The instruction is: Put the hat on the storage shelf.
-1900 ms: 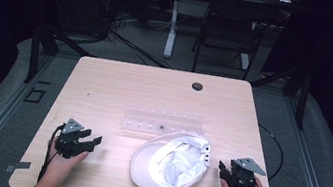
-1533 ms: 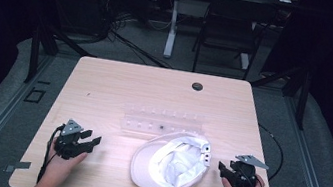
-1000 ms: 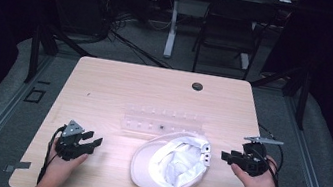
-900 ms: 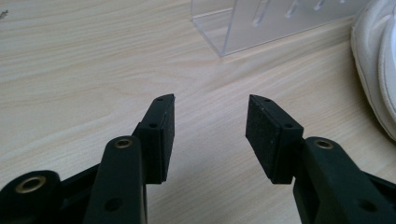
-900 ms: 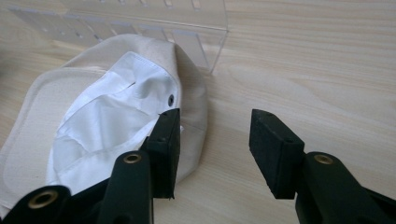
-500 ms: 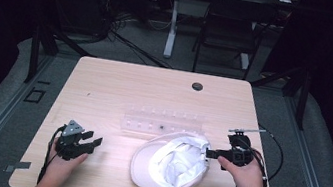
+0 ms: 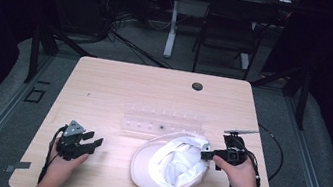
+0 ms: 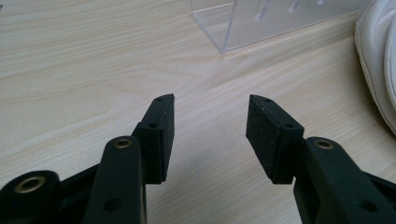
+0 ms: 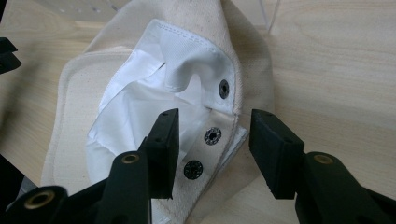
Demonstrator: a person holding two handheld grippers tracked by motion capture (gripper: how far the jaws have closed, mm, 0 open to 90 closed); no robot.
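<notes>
The white cap [image 7: 171,165] lies upside down near the table's [image 7: 119,91] front edge, long axis running near-left to far-right. The right gripper [image 7: 208,155] straddles its snap strap [image 9: 210,140], jaws wide, gripping nothing. The left gripper [image 7: 92,141] gapes empty. The cap's brim is hard to make out.

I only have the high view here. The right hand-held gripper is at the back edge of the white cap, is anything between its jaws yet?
Observer: Yes. In the right gripper view the right hand-held gripper stands open around the snap strap of the cap; the pads do not press on it.
Operator: What's on the strap?
Observer: Dark round snaps, two between the jaws.
Operator: And the left one?
Observer: The left hand-held gripper is open over bare table, nothing between its jaws.
</notes>
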